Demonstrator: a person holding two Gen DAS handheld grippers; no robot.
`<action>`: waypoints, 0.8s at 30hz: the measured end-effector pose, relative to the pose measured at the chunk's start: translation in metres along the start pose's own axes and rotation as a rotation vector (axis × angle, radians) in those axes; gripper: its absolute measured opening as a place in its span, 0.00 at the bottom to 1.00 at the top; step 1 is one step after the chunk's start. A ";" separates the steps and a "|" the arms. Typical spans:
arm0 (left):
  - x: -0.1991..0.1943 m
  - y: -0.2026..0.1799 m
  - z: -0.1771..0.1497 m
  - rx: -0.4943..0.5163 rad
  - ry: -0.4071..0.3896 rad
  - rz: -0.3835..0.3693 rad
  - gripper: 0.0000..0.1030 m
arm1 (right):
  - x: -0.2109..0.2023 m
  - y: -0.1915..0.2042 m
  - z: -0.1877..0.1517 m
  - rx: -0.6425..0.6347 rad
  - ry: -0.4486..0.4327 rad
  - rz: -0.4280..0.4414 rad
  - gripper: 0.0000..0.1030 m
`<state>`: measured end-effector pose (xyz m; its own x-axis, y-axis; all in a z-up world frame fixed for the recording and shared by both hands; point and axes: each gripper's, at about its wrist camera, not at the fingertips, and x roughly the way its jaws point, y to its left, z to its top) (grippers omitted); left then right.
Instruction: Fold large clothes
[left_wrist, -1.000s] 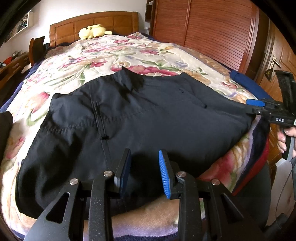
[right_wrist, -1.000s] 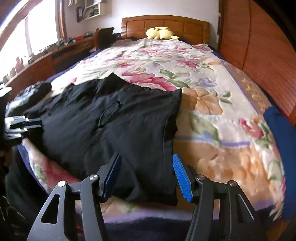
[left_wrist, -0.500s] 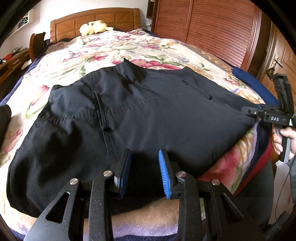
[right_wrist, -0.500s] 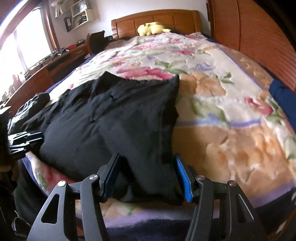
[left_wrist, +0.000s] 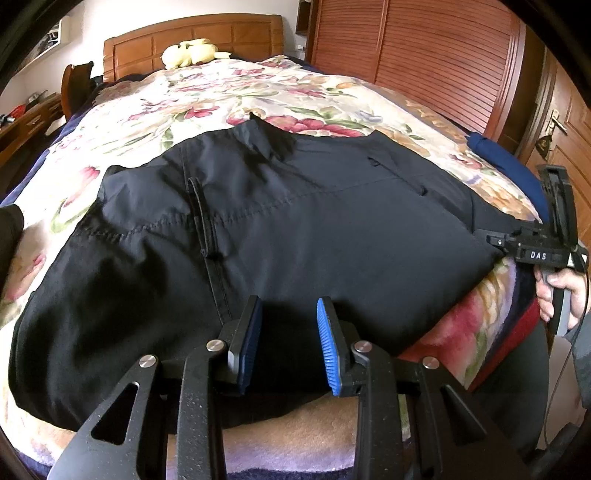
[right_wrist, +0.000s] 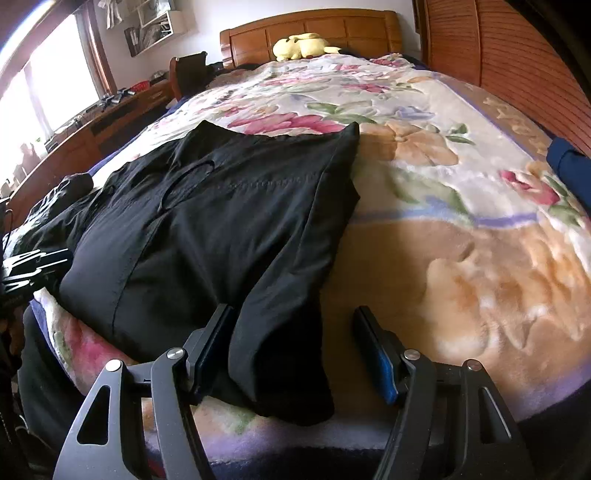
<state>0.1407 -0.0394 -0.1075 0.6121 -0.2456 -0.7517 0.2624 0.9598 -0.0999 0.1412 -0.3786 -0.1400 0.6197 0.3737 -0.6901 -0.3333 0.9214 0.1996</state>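
Fingers on my right gripper (right_wrist: 293, 350) are opening, blue pads spread wide, with the near right corner of the black garment (right_wrist: 229, 229) lying between them; the left pad sits just beside the fabric fold, the right pad is apart from it over bare blanket, neither pressing. Left gripper (left_wrist: 288, 343) fingers are part open, a gap between the pads, hovering over the garment's near hem; can't tell if the tips touch the cloth, nothing pinched that I see. Garment lies spread flat on the floral blanket (right_wrist: 461, 240) of the bed, near the foot edge, stitched seam running across it, zipper line running toward my left fingers. From the left wrist view the right gripper (left_wrist: 532, 247) shows at the garment's right corner, with the person's hand (left_wrist: 561, 295) on its handle. From the right wrist view the left gripper (right_wrist: 33, 266) shows at the garment's far left edge. Yellow plush toy (right_wrist: 301, 46) by the wooden headboard (right_wrist: 351, 27), well apart from the garment. Folded blue cloth (left_wrist: 506, 166) at the bed's right edge.
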 end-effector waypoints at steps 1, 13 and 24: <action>-0.001 0.000 0.001 -0.004 -0.003 0.002 0.31 | 0.000 0.001 0.000 -0.004 -0.001 -0.003 0.66; -0.006 -0.022 0.008 0.016 -0.021 -0.079 0.31 | 0.002 0.011 0.002 -0.062 0.015 0.042 0.26; -0.004 -0.009 0.003 -0.022 -0.016 -0.091 0.31 | -0.059 0.036 0.058 -0.113 -0.151 0.065 0.11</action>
<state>0.1382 -0.0476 -0.1010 0.5980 -0.3342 -0.7285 0.3012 0.9360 -0.1822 0.1335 -0.3611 -0.0516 0.6911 0.4517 -0.5643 -0.4487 0.8801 0.1551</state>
